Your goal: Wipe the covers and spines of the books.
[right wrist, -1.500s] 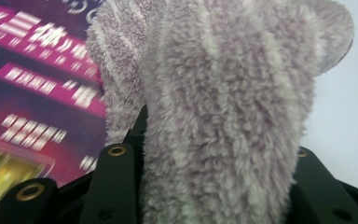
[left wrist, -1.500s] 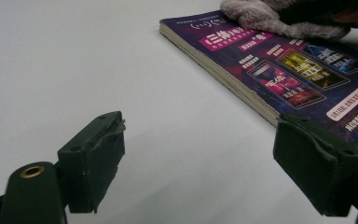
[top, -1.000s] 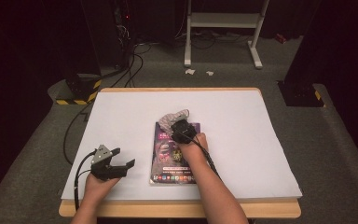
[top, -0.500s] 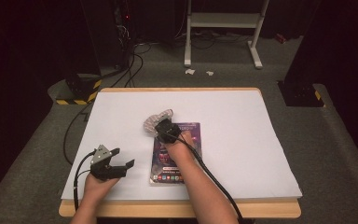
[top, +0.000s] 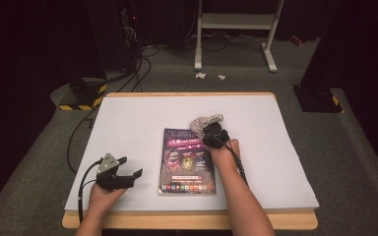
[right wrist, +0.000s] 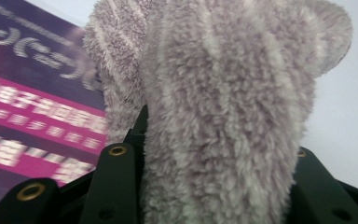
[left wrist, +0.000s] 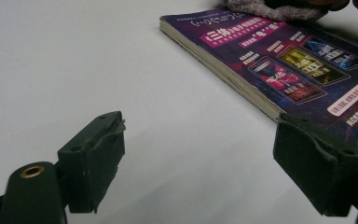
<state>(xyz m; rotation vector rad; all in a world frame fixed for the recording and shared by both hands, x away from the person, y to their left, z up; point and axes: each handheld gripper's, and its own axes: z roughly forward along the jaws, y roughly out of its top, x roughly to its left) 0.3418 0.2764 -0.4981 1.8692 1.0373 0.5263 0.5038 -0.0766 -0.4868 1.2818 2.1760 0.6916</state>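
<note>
A purple book (top: 187,160) lies face up in the middle of the white table (top: 128,123). My right gripper (top: 209,129) is at the book's far right corner, shut on a fluffy grey cloth (top: 204,121) that rests partly on the cover and partly on the table. In the right gripper view the cloth (right wrist: 223,107) bulges up between the jaws of the right gripper (right wrist: 214,158), with the book (right wrist: 28,93) to its left. My left gripper (top: 130,167) rests open on the table left of the book. The left gripper (left wrist: 200,130) holds nothing; the book (left wrist: 298,70) and cloth (left wrist: 270,9) lie beyond.
The table has a wooden edge (top: 187,220) at the front. On the floor behind it are black cables (top: 138,64), a yellow-and-black striped base (top: 81,96) and a white stand frame (top: 236,29). A dark block (top: 317,98) sits off the table's right rear corner.
The right gripper has swept the cloth leftward across the top of the book and then back to the right, to its far right corner. The left gripper has stayed put.
</note>
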